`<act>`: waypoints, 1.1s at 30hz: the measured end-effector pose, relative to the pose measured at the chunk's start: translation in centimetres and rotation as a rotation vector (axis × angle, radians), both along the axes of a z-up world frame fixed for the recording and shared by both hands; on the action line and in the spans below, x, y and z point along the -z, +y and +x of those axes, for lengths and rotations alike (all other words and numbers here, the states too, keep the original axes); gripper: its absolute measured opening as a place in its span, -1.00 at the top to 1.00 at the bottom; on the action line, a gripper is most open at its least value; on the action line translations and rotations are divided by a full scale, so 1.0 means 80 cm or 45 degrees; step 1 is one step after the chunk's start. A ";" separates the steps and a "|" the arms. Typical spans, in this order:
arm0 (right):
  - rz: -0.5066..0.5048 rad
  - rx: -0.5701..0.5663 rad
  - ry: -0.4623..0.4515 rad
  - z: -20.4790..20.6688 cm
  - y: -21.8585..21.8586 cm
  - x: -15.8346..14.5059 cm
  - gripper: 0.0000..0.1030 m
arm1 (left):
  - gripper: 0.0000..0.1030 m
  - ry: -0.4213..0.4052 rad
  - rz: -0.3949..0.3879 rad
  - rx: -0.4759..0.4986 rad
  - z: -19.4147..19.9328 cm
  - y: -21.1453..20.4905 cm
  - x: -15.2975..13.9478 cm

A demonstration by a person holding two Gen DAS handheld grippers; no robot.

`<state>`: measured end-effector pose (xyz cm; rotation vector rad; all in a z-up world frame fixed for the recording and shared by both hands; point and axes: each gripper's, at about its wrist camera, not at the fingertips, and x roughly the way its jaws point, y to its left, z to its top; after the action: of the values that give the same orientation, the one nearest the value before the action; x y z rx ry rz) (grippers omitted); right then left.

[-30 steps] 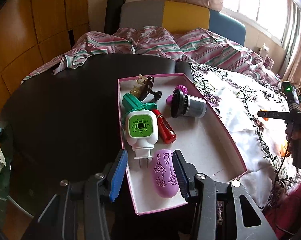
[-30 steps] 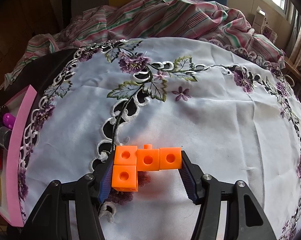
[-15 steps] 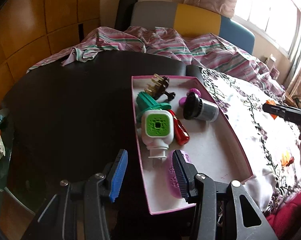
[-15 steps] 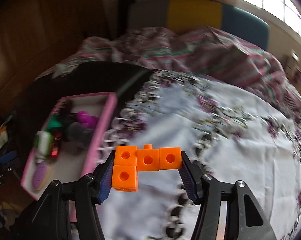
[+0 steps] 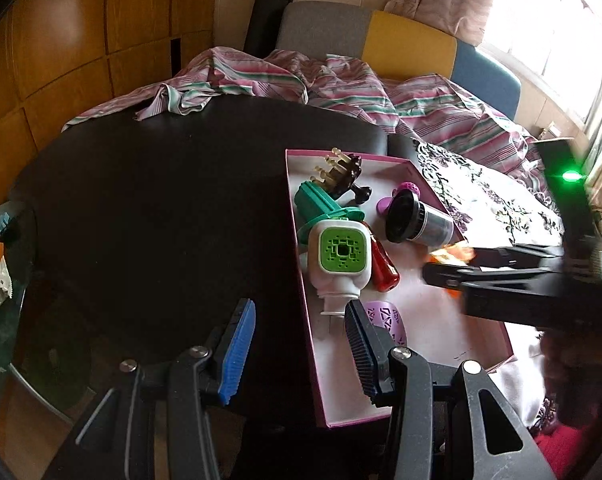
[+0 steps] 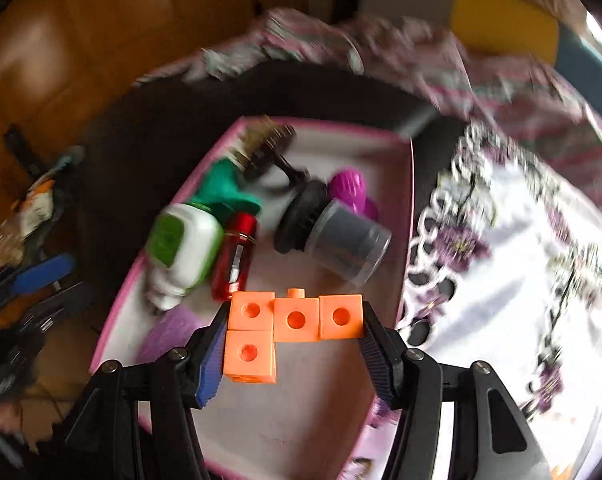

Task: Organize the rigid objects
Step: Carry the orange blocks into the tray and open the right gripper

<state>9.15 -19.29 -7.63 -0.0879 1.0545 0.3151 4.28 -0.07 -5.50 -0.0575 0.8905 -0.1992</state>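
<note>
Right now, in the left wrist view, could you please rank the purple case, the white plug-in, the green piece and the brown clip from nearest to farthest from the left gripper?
From the left gripper:
1. Purple case, beside its right finger.
2. White plug-in, just beyond.
3. Green piece, behind the plug-in.
4. Brown clip, at the box's far end.

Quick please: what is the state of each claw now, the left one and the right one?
Left claw: open, holding nothing.
Right claw: closed on the orange blocks, over the pink box.
</note>
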 end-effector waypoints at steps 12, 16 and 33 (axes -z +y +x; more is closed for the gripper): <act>0.092 0.136 0.053 0.026 0.004 0.042 -0.22 | 0.07 0.009 -0.008 0.015 -0.002 0.000 0.004; 0.136 0.153 0.025 0.016 -0.004 0.032 -0.23 | 0.07 0.007 -0.001 0.014 -0.002 0.000 0.003; 0.146 0.190 -0.095 -0.027 -0.012 -0.008 -0.23 | 0.07 -0.024 0.036 0.020 -0.014 -0.005 -0.008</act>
<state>6.95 -20.23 -6.98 0.0807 0.9614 0.2348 3.16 -0.43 -4.88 -0.0227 0.8752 -0.2017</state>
